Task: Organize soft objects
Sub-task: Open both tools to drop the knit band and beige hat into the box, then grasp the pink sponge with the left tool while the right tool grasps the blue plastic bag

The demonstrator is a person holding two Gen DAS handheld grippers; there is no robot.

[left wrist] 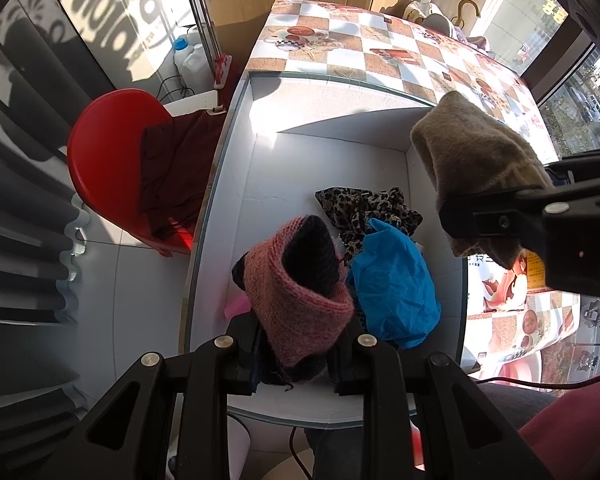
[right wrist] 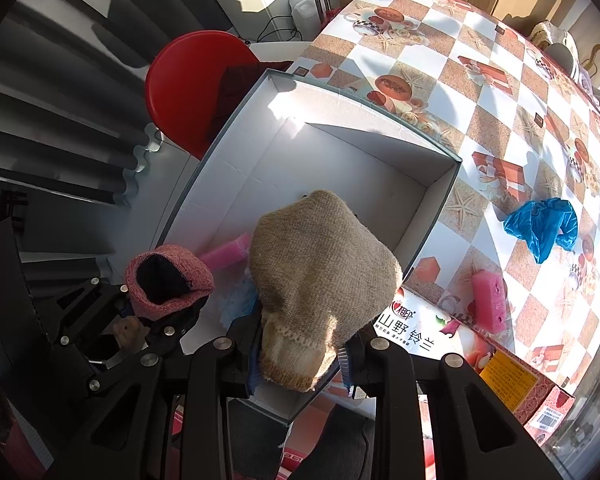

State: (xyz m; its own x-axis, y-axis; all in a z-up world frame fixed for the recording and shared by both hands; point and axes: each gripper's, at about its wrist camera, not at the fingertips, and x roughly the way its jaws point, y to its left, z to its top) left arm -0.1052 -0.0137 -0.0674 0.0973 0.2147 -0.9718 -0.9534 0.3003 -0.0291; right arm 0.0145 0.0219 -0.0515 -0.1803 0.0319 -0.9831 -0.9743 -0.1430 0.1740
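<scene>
You have two knit hats, two blue plastic covers, two pink sponges, one leopard-print cloth, and one white box.

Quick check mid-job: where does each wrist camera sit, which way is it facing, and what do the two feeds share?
Left wrist: on the left gripper, facing down into the white box; it grips a pink knit hat; the right gripper enters from the right.
Right wrist: on the right gripper, facing down over the box's near end; it grips a beige knit hat; the left gripper shows lower left.
Shared: box, both hats, red chair, checkered tablecloth.
</scene>
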